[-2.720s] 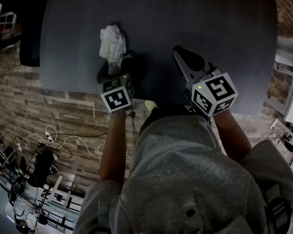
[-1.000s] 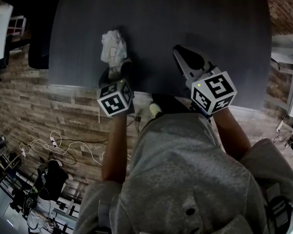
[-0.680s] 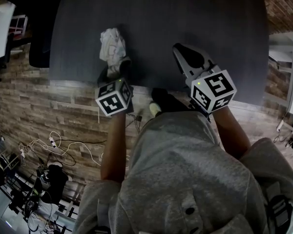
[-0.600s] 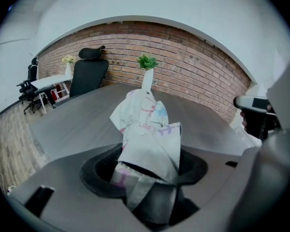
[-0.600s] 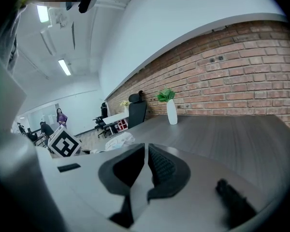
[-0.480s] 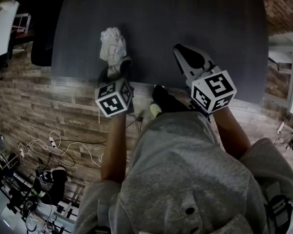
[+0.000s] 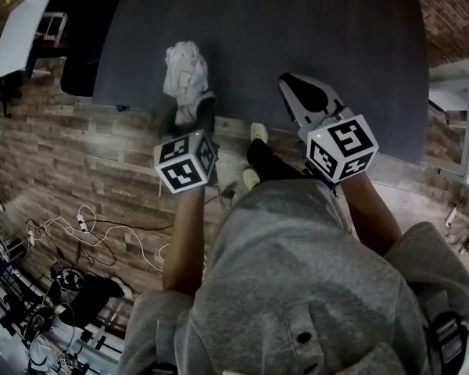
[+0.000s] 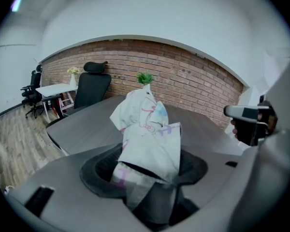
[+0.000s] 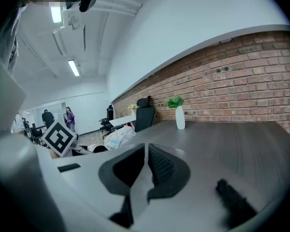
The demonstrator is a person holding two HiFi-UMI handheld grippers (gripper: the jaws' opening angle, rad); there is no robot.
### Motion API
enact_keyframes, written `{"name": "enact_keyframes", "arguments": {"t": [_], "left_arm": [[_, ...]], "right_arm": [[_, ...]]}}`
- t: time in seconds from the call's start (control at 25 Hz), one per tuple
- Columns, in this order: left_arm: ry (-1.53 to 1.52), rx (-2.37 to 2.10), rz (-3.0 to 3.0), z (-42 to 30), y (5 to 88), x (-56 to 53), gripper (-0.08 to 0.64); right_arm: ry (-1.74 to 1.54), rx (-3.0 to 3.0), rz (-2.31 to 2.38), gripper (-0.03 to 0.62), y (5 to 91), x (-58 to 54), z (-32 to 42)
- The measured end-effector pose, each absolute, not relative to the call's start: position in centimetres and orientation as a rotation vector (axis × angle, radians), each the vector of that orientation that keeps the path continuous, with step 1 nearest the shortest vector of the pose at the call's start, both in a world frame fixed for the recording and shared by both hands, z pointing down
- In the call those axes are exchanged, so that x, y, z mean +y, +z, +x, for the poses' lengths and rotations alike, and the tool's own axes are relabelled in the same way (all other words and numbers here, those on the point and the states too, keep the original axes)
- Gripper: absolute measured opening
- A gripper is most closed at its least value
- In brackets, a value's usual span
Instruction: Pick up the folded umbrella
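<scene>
White umbrella (image 8: pixel 147 129): folded, pale fabric with pink and blue print, bunched loose rather than strapped tight.
Left gripper (image 8: pixel 146 172): clamped on the umbrella's lower end. Jaws stand wide because the bundle is bulky, and the dark pads press fabric on both sides.
Umbrella position: in the left gripper at the near edge of the grey table (image 7: pixel 336 30), most of its length sticking out past the jaws. The left gripper view shows the tabletop behind and below it, so I read it as clear of the surface.
Grip choice: low on the bundle, probably where shaft and ribs give something solid to bite. The soft canopy above is left unsupported.
Right gripper (image 9: pixel 146 170): jaws together, nothing between them. It's over the near right part of the table, well apart from the umbrella, and looks parked out of the way since one grip carries this.
Task state: pick looks essentially done; what's left is holding it steady.
Risk: the pads bear mostly on fabric, so the bundle could slide or flop if tipped.
Background: white vase (image 9: pixel 180 120) with a green sprig at the table's far side, black office chair (image 8: pixel 94 83) beyond the table, brick wall behind; none near the grip.
</scene>
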State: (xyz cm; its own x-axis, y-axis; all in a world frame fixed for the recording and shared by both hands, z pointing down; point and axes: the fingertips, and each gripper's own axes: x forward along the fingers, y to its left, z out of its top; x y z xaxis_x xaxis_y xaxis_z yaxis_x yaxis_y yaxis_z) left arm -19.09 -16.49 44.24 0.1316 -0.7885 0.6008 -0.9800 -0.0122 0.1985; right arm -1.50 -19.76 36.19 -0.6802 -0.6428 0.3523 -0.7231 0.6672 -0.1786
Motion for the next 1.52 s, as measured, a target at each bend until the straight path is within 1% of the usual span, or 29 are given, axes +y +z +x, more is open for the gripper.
{"name": "enact_keyframes", "arguments": {"t": [0.8, 1.16, 1.52], "left_arm": [[0.256, -1.806, 1.970, -19.2, 34.9, -1.6, 0.281], [0.214, -1.812, 1.990, -20.1, 34.3, 4.4, 0.281], [0.190, -1.827, 1.989, -20.6, 33.5, 5.5, 0.281]], "right_arm": [[0.291, -2.696, 1.051, 0.037, 32.4, -7.3, -2.7], [0.221, -2.698, 1.051, 0.037, 31.2, -2.4, -3.6], [0.187, -2.678, 1.052, 0.037, 30.6, -2.4, -3.6]]}}
